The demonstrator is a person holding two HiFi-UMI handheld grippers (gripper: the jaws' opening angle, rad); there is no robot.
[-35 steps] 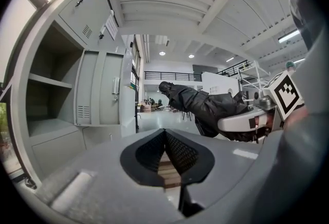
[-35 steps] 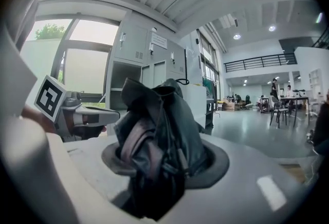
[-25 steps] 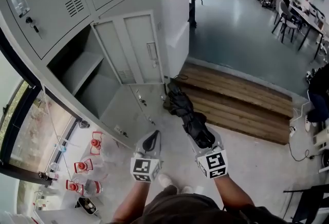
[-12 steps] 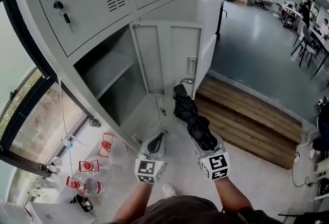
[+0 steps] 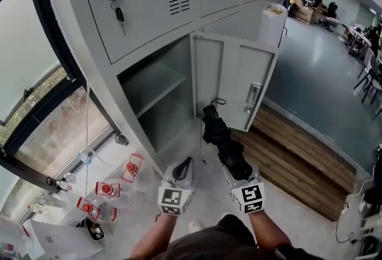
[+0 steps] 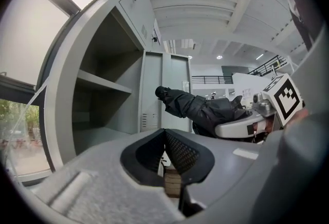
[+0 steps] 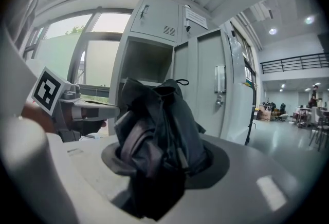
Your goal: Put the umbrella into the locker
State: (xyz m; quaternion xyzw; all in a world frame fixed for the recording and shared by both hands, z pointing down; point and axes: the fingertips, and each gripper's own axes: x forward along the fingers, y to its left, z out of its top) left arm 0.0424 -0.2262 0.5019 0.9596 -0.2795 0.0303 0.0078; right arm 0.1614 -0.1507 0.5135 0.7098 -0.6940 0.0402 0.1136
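The right claw (image 5: pixel 234 164) grips the folded umbrella (image 5: pixel 218 133), whose tip is just outside the open locker (image 5: pixel 156 44), beside its door (image 5: pixel 239 80). It seems best to swing the tip into the lower bay, under the shelf (image 5: pixel 156 87) and clear of the door's edge. The left claw (image 5: pixel 184 163) is closed and empty. Beside the locker are a window (image 5: pixel 36 74), wooden decking (image 5: pixel 292 157) and a grey floor (image 5: pixel 322 92).

Umbrella (image 5: pixel 224 142) near end out of sight inside right claw (image 5: pixel 236 168); locker (image 5: pixel 161 83) top past the upper edge
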